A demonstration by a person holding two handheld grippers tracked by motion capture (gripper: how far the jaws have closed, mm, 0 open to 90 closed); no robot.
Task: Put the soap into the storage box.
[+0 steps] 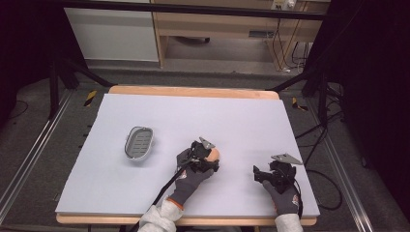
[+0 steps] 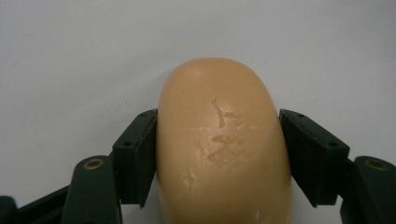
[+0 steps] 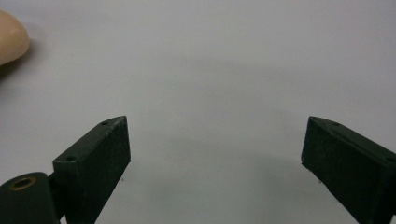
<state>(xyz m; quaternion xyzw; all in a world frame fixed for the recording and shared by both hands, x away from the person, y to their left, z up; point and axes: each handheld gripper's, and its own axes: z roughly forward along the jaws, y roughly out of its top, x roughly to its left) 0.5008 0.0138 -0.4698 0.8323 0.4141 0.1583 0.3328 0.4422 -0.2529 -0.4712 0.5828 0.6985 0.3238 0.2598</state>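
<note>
— While I'm looking along the left gripper (image 2: 219,154), what are its jaws doing?

— I'm seeing them pressing against both long sides of the soap bar (image 2: 223,144), one pad on each flank, so the gripper is clamping it. The bar is tan, rounded at its far end, with small scratches on top, and it is lying on the pale table sheet (image 2: 70,51).

— And from above?

— I'm watching the left gripper (image 1: 205,157) sitting near the middle of the sheet, the gloved left hand (image 1: 191,176) wrapping its body, and the soap bar (image 1: 214,154) poking out just past the jaws on the right side.

— What's lying further out from it?

— I'm seeing a grey soap dish (image 1: 139,143) with a slotted floor resting well apart on the left, nothing in it.

— How is the right gripper doing?

— I'm looking along the right gripper (image 3: 215,149) and its jaws are standing wide apart with only bare sheet between them. The soap bar's end (image 3: 11,37) is showing at the upper left corner of that view. From above, the right gripper (image 1: 263,174) is resting on the sheet to the right of the left one, apart from it, held by the right hand (image 1: 285,195).
</note>
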